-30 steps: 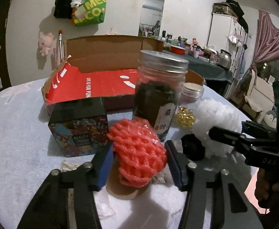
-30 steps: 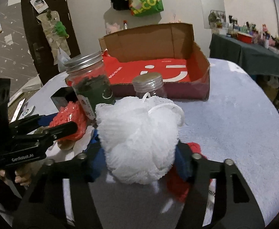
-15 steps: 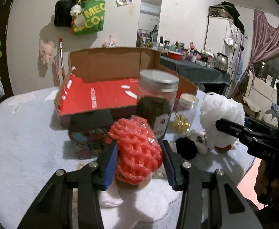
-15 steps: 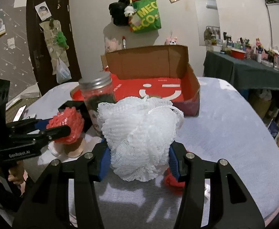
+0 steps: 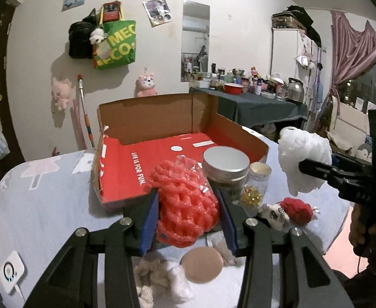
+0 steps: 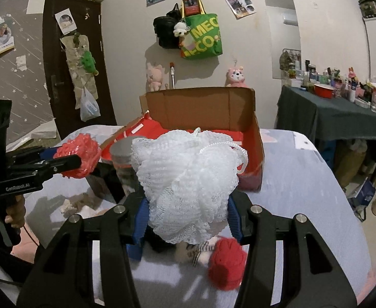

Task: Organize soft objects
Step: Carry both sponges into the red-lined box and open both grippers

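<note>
Both grippers clamp puffs: left gripper red puff, right gripper white puff.

Dim indoor light, soft shadows, strong fisheye warping, dark corners.

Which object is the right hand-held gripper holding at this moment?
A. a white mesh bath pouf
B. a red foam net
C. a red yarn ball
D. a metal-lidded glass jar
A: the right hand-held gripper is shut on the white mesh bath pouf, lifted above the table, while the left hand-held gripper holds the red foam net.
</note>
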